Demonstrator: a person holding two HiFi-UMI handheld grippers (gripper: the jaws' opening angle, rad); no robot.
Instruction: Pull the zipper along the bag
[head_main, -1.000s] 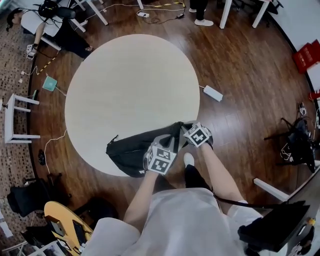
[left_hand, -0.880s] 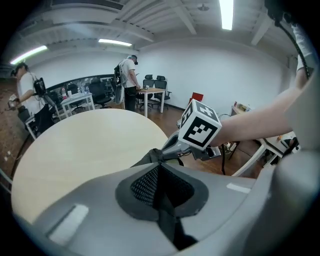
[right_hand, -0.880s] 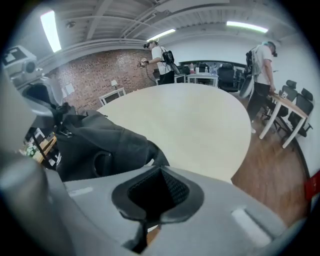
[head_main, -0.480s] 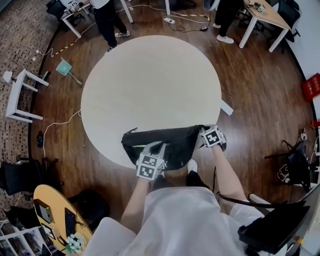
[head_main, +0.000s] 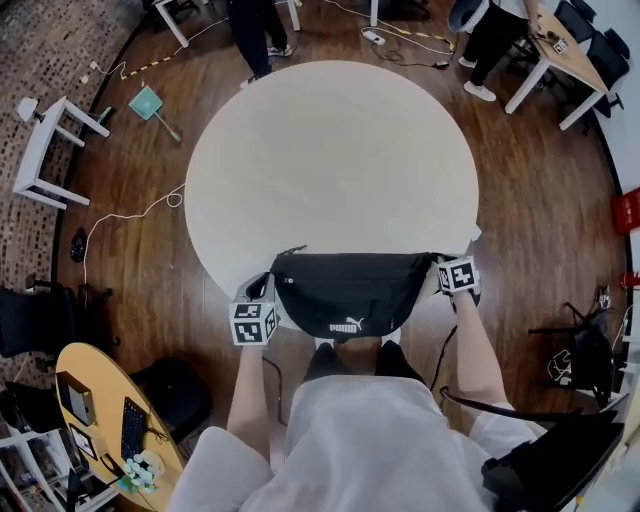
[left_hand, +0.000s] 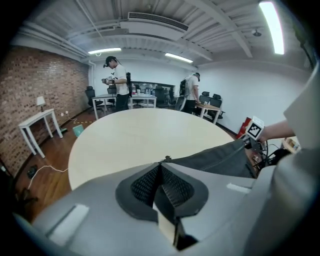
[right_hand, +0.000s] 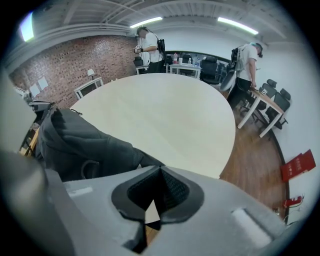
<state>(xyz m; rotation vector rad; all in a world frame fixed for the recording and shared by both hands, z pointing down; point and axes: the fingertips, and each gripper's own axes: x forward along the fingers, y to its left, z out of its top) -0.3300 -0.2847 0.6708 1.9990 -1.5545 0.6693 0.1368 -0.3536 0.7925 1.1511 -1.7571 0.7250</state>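
A black waist bag (head_main: 350, 290) with a white logo lies stretched flat along the near edge of the round pale table (head_main: 330, 150). My left gripper (head_main: 266, 297) is at the bag's left end. In the left gripper view its jaws (left_hand: 162, 167) are shut, and the bag (left_hand: 225, 157) runs off to the right from their tips. At the right end is my right gripper (head_main: 443, 268). In the right gripper view its jaws (right_hand: 160, 172) are shut on a fold of the bag (right_hand: 80, 145). The zipper pull itself is not clear.
People stand beyond the table's far side beside white tables (head_main: 50, 150) and a wooden desk (head_main: 560, 50). A white cable (head_main: 130, 215) trails on the wood floor at left. A yellow table (head_main: 100, 420) with a keyboard sits near left, dark gear (head_main: 590, 345) near right.
My left gripper has moved left, away from the right one, from the bag's middle to its left end. The crumpled bag now lies drawn out straight between both grippers.
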